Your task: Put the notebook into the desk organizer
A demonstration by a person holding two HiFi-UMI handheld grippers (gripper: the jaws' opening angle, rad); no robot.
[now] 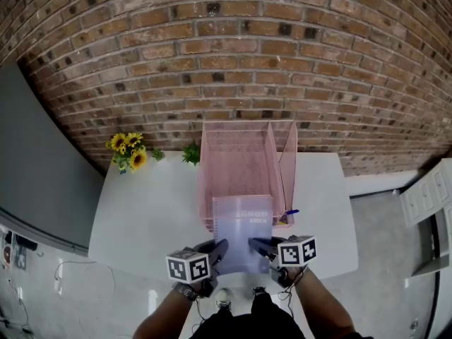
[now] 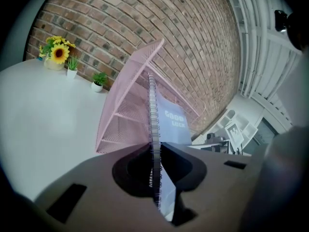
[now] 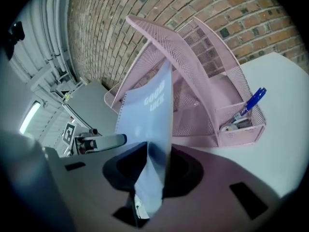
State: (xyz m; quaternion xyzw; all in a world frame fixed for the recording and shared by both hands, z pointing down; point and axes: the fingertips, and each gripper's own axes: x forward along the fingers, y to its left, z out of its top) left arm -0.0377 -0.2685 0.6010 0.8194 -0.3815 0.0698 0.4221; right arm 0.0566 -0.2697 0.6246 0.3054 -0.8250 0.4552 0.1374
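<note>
sunflowers (image 1: 128, 150) and a small plant (image 1: 191, 154) stand well clear, far left on the table (image 1: 155, 203). the left gripper (image 2: 155, 149) clamps the notebook (image 1: 244, 235) by its spiral, the far end at the pink organizer (image 1: 240, 123) mouth. the right gripper (image 3: 157, 149) sits slack around the free edge, so the notebook could swing and snag the divider (image 1: 272, 154) or the blue pen (image 3: 251, 103).

desk organizer (image 1: 240, 161): pink wire mesh, metal by the look, matt-ish | notebook (image 1: 242, 239): smooth pale-blue cover, slight sheen, metal spiral binding (image 2: 153, 124) | surface (image 1: 148, 203): plain white, smooth, matt | wall (image 1: 233, 48): rough red brick, gritty mortar lines
</note>
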